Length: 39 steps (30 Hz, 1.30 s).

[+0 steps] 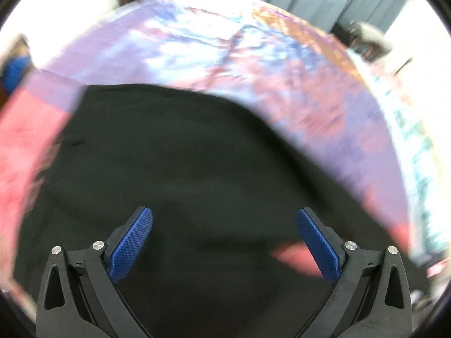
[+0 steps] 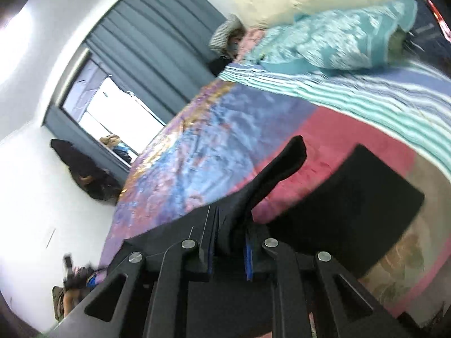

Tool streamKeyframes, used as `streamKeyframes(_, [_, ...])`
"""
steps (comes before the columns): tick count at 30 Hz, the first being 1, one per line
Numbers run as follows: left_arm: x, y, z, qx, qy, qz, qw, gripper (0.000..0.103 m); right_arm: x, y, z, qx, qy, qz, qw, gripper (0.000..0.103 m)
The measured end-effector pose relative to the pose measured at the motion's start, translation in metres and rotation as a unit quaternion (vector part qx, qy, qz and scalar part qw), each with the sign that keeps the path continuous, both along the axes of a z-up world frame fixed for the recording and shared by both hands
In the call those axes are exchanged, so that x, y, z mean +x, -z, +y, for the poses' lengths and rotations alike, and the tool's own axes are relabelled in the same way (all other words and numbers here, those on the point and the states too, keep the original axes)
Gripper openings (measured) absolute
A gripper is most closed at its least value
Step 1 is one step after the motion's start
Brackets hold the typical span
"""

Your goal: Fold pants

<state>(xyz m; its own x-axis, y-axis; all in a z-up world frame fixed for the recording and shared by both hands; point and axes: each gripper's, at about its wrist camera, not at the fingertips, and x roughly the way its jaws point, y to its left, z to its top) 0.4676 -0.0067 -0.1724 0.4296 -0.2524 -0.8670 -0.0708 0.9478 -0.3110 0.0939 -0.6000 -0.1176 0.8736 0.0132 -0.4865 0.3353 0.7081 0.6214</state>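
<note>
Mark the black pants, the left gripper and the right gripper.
black pants [image 1: 180, 157]: left wrist view, flat middle of the fabric.
left gripper [image 1: 225, 242]: left wrist view, between open fingertips.
right gripper [image 2: 229, 225]: right wrist view, fingertips pinching fabric.

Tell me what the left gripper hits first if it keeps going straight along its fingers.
Most likely the black pants, which fill the view ahead of the open left gripper; depth is unclear in the blur.

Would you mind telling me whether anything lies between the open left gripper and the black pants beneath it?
Nothing visible does. The left gripper hangs open directly over the black pants, which lie bare on the bedspread. The right gripper is shut on a fold of them.
</note>
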Motion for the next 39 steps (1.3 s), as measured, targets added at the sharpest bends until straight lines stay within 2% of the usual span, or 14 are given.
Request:
streamKeyframes(3, [0.056, 0.017, -0.007, -0.060, -0.026, 0.048, 0.9967, 0.102, -0.002, -0.013, -0.001, 0.007, -0.009, -0.016, 1.000, 0.016])
streamKeyframes(9, [0.110, 0.048, -0.031, -0.076, -0.055, 0.089, 0.9916, 0.095, -0.008, -0.040, 0.003, 0.007, -0.036, -0.038, 0.999, 0.015])
streamKeyframes(11, [0.118, 0.054, -0.036, -0.084, -0.057, 0.096, 0.9902, 0.076, -0.013, -0.048, 0.002, 0.012, -0.049, -0.053, 0.997, 0.015])
streamKeyframes(12, [0.120, 0.057, -0.038, -0.094, -0.056, 0.103, 0.9887, 0.054, -0.015, -0.051, 0.003, 0.011, -0.055, -0.056, 0.997, 0.015])
streamKeyframes(13, [0.120, 0.061, -0.040, -0.110, -0.053, 0.111, 0.9864, 0.023, -0.015, -0.054, 0.002, 0.010, -0.059, -0.057, 0.997, 0.015])
streamKeyframes(14, [0.117, 0.061, -0.039, -0.118, -0.053, 0.114, 0.9851, 0.011, -0.016, -0.056, 0.001, 0.009, -0.064, -0.055, 0.996, 0.015])
streamKeyframes(15, [0.113, 0.058, -0.035, -0.119, -0.058, 0.110, 0.9850, 0.008, -0.017, -0.055, -0.001, 0.008, -0.065, -0.052, 0.997, 0.015])
streamKeyframes(18, [0.092, 0.034, -0.023, -0.144, -0.058, 0.069, 0.9855, 0.006, -0.011, -0.047, -0.013, 0.002, -0.059, -0.030, 0.998, 0.015])
streamKeyframes(20, [0.066, -0.002, -0.014, -0.151, -0.046, 0.023, 0.9872, 0.006, -0.004, -0.040, -0.025, 0.016, -0.055, -0.024, 0.998, 0.015])
streamKeyframes(24, [-0.031, -0.086, 0.015, -0.139, -0.029, -0.098, 0.9850, 0.006, 0.014, -0.038, -0.053, 0.035, -0.049, -0.026, 0.998, 0.015])
streamKeyframes(26, [-0.094, -0.097, 0.028, -0.120, -0.032, -0.122, 0.9848, 0.006, 0.021, -0.037, -0.064, 0.034, -0.058, -0.020, 0.998, 0.015])
streamKeyframes(28, [-0.150, -0.074, 0.035, -0.097, -0.045, -0.097, 0.9896, 0.006, 0.027, -0.028, -0.071, 0.015, -0.061, 0.012, 0.998, 0.015])
streamKeyframes(33, [-0.216, 0.018, 0.035, -0.068, -0.072, 0.012, 0.9950, 0.005, 0.031, 0.025, -0.083, -0.003, -0.067, 0.121, 0.990, 0.015])
streamKeyframes(39, [-0.228, 0.037, 0.020, -0.061, -0.065, 0.028, 0.9956, 0.005, 0.016, 0.052, -0.092, -0.001, -0.041, 0.176, 0.984, 0.014])
